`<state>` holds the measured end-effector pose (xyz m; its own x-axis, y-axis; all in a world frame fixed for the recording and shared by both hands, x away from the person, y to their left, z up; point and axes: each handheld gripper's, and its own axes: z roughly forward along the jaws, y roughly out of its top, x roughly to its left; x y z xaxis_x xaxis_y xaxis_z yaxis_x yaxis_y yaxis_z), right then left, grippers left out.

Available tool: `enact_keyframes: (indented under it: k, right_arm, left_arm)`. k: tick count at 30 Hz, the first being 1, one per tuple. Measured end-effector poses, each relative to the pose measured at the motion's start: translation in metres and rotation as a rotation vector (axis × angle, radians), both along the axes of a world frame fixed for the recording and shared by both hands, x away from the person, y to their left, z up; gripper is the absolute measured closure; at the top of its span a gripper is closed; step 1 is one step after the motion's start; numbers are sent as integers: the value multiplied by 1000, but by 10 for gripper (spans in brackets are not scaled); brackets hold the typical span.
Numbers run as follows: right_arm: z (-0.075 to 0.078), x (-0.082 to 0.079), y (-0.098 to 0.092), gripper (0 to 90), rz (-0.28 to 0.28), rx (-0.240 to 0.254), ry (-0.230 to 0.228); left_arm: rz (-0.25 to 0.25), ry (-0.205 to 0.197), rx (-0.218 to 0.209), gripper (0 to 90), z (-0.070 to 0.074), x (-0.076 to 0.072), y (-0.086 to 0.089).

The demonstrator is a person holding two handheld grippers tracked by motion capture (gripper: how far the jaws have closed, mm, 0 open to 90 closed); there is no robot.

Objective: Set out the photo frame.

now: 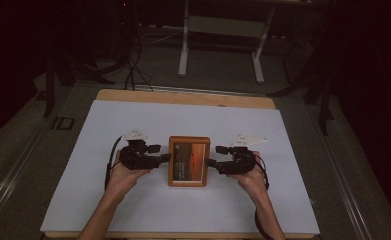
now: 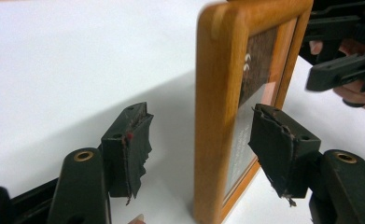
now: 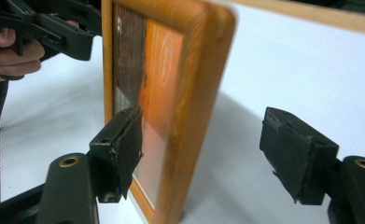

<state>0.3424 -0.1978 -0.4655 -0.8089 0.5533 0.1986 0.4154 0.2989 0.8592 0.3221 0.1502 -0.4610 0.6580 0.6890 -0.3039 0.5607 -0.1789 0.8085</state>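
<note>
A wooden picture frame (image 1: 188, 161) with a brown and orange picture stands on edge on the white sheet, between my two grippers. My left gripper (image 1: 164, 158) is at its left side. In the left gripper view the frame (image 2: 213, 93) rises between my open left gripper (image 2: 199, 112), whose pads (image 2: 129, 140) stand clear of the wood on both sides. My right gripper (image 1: 212, 163) is at the frame's right side. In the right gripper view the frame (image 3: 194, 70) sits between my open right gripper (image 3: 201, 114), with one pad (image 3: 124, 140) close to the glass and the other well off.
The white sheet (image 1: 133, 120) covers a wooden table (image 1: 183, 97) with free room all around the frame. Dark floor surrounds the table, and white desk legs (image 1: 184, 45) and cables stand beyond its far edge.
</note>
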Motion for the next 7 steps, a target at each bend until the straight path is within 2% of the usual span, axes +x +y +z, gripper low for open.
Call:
enact_keyframes:
  k: [1,3,4,5,6,7]
  right_arm:
    - [4,-1,-9,269,-17,-8,-15]
    - [4,0,-15,254,-39,-28,-19]
    - [4,1,-19,249,-51,-41,-16]
    - [4,1,-19,249,-51,-41,-16]
    - [1,4,-25,229,-80,-78,-7]
    - [1,4,-25,229,-80,-78,-7]
  left_arm:
    - [24,-14,-3,364,3,-1,8]
    - [75,-27,29,361,3,0,18]
    - [75,-27,29,358,3,0,18]
    - [100,-32,59,358,2,0,20]
    - [130,-37,100,349,1,1,23]
    - [163,-43,148,348,-2,1,25]
